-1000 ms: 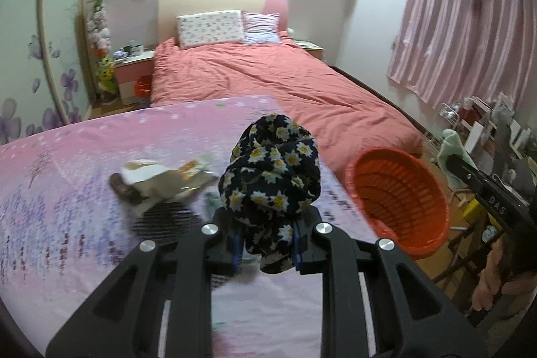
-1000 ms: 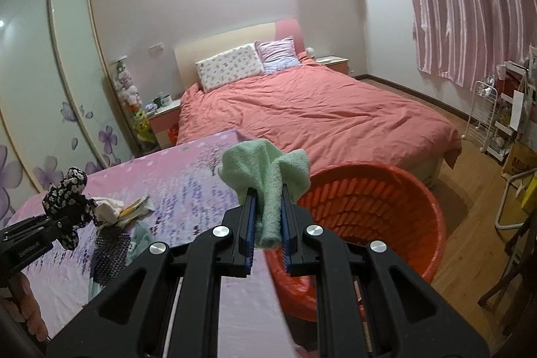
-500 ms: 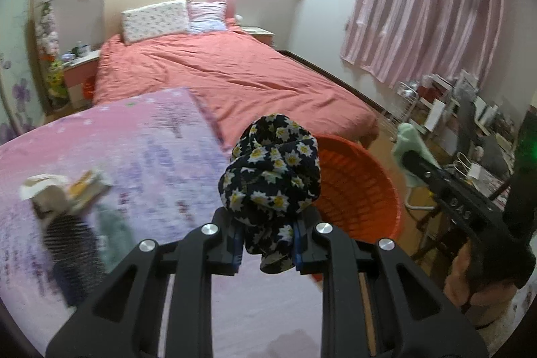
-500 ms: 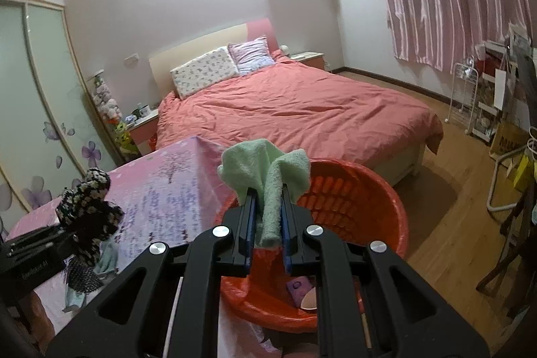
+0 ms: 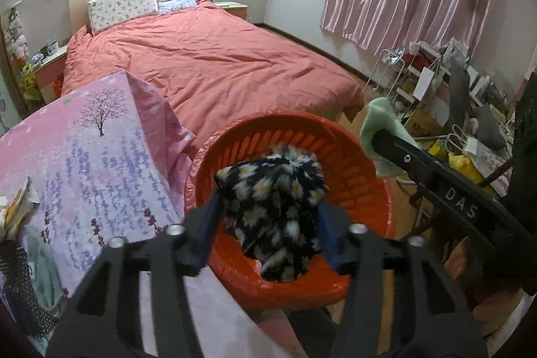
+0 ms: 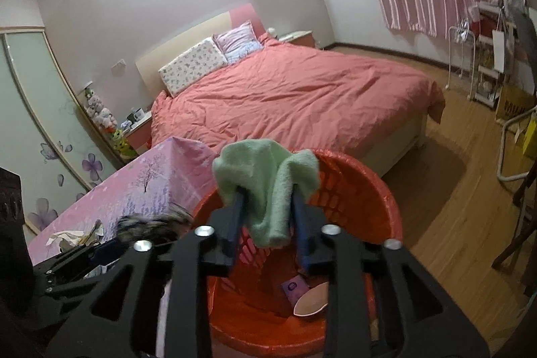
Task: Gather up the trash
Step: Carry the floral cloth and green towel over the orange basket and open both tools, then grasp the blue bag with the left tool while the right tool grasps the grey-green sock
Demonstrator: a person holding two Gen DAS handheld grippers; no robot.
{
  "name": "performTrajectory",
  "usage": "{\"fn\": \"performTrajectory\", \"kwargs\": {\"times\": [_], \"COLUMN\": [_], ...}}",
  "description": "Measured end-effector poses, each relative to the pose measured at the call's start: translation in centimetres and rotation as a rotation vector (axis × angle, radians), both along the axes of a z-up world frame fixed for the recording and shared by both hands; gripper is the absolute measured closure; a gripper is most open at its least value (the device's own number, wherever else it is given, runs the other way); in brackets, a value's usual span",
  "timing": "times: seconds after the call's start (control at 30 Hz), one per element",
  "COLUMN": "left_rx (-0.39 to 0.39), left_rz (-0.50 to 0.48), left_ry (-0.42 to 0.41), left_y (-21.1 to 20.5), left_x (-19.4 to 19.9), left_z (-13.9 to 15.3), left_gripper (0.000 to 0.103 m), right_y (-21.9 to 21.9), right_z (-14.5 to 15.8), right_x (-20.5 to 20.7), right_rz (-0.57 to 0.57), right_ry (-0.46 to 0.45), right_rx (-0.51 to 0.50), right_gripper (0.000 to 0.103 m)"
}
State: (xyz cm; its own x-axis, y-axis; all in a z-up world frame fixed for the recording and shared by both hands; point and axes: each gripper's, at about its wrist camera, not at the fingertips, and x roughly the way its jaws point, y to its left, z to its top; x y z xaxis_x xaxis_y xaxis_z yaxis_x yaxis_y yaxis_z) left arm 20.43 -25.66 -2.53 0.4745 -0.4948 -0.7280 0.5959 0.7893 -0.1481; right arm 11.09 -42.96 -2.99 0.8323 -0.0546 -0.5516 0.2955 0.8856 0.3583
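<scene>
On my far left, the table (image 5: 100, 163) under its pink and lavender cloth holds a small pile: crumpled paper wrappers (image 5: 13, 210), a dark mesh piece (image 5: 16, 277) and a pale green cloth (image 5: 43, 267). Next comes my left claw (image 5: 268, 220), poised over the orange basket (image 5: 335, 130). Its jaws are opening, and the black daisy-print cloth (image 5: 272, 207) sits between them, blurred, with the blue pads no longer pressing on it. Further right, my right claw (image 6: 266, 220) is also above the basket, jaws opening, and the mint green towel (image 6: 265, 187) is draped over and between its pads; I see a gap at the left pad, so I call it loose. In the basket bottom lie a purple packet (image 6: 293, 287) and a pale dish-like piece (image 6: 310, 299). Behind stands the bed (image 6: 295, 89) with its salmon cover.
</scene>
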Motion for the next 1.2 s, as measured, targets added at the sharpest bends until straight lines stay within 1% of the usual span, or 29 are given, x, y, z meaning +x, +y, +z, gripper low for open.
{"fn": "performTrajectory", "kwargs": {"times": [0.03,0.1,0.17,0.23,0.4,0.5,0.6,0.7,0.87,1.0,1.1,1.2], "left_rx": [0.012,0.03,0.035,0.043,0.071,0.074,0.067,0.057,0.061,0.086,0.093,0.089], "left_rz": [0.005,0.021,0.039,0.059,0.102,0.127,0.16,0.197,0.292,0.383,0.454,0.497], "left_ry": [0.001,0.0,0.0,-0.005,-0.046,-0.062,-0.058,-0.054,-0.076,-0.09,-0.057,-0.003], "left_y": [-0.1,0.0,0.7,1.7,4.4,6.1,8.4,11.4,17.6,22.7,26.9,29.6], "left_x": [0.3,0.9,1.2,1.4,0.6,0.0,-0.6,-1.2,-2.7,-3.9,-4.5,-4.4], "left_z": [-0.3,-0.9,-1.0,-1.0,-0.4,0.1,0.6,1.0,1.5,1.1,-0.2,-1.7], "left_gripper": [0.046,0.041,0.039,0.037,0.031,0.029,0.028,0.027,0.027,0.027,0.027,0.027], "right_y": [0.0,0.2,0.2,0.4,1.1,1.8,3.1,5.0,8.6,12.3,14.8,17.4], "right_z": [-0.3,-0.6,-0.8,-0.8,-0.3,0.3,0.7,0.8,0.7,0.7,0.6,0.4], "right_x": [0.2,0.2,0.1,-0.2,-0.7,-0.6,-0.6,-0.7,-0.8,-0.5,-0.4,-0.1], "right_rz": [-0.003,-0.004,-0.007,-0.013,-0.012,-0.001,0.019,0.052,0.122,0.196,0.246,0.294], "right_ry": [0.01,0.018,0.021,0.024,0.029,0.028,0.027,0.03,0.044,0.058,0.067,0.079], "right_rx": [-0.002,-0.006,-0.008,-0.015,-0.044,-0.06,-0.069,-0.084,-0.113,-0.134,-0.148,-0.16], "right_gripper": [0.063,0.054,0.051,0.049,0.046,0.046,0.046,0.046,0.046,0.046,0.046,0.046]}}
